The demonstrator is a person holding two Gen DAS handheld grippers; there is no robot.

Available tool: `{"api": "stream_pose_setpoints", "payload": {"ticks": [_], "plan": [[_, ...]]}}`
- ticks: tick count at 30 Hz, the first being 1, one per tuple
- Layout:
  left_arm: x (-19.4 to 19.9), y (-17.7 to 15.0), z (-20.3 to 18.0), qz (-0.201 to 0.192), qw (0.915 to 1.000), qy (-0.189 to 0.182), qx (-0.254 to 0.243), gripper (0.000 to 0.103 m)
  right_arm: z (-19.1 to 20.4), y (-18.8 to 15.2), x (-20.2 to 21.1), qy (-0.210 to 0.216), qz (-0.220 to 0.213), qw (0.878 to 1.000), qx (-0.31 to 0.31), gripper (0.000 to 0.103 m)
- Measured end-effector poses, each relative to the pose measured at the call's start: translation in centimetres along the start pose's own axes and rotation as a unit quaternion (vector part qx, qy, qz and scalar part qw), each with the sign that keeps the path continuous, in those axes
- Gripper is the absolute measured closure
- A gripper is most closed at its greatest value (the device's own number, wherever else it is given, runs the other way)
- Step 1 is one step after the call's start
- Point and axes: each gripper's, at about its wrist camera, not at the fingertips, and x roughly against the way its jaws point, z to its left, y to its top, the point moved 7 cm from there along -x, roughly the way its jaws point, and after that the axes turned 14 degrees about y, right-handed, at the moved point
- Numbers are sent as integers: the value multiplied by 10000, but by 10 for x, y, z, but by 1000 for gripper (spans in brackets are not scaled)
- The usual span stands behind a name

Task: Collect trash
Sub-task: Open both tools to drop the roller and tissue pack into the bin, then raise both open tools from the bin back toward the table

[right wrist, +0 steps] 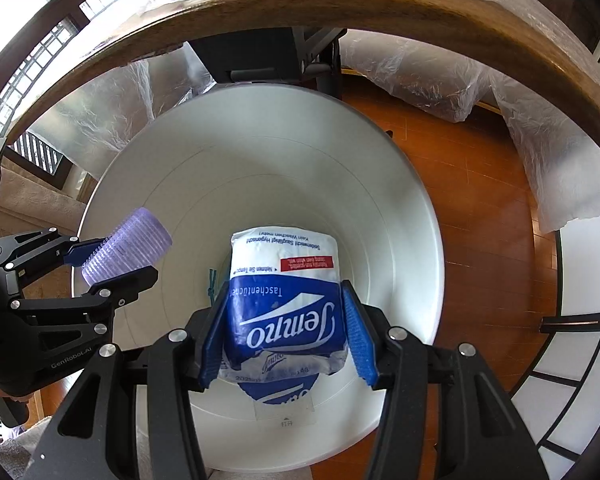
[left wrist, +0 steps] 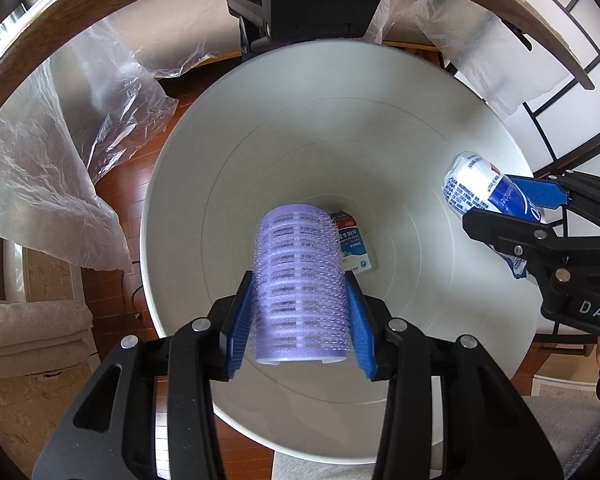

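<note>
Left wrist view: the left gripper clamps a purple hair roller between its blue pads, directly over the mouth of the white bin, evidently positioned so a release drops it inside. A small printed box already lies at the bin's bottom.

Right wrist view: the right gripper is closed on a blue-and-white tissue packet, also held above the bin opening. Both items appear staged for dropping. The wooden table edge overhangs beyond.
</note>
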Motion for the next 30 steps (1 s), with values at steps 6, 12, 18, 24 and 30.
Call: {"api": "stream_pose_setpoints", "payload": {"ticks": [6,12,18,24,30], "plan": [[-1,3,4,-71,9999,89,-28,28,-4,-1,2,-37,-38,9999,-103,44],[16,4,10,-389,9992,122,0,21,-12,-1,31,-13,-483,9981,-386,22],[67,8,22,-964,9948,179,283,17,-2,11,104,-112,-1395,9899,-238,12],[155,41,46,-2418,9643,841,685,2,25,49,196,-312,-2719,9605,497,4],[168,77,69,-2555,9578,740,1086,2,34,92,219,-172,-3067,9492,685,4]]}}
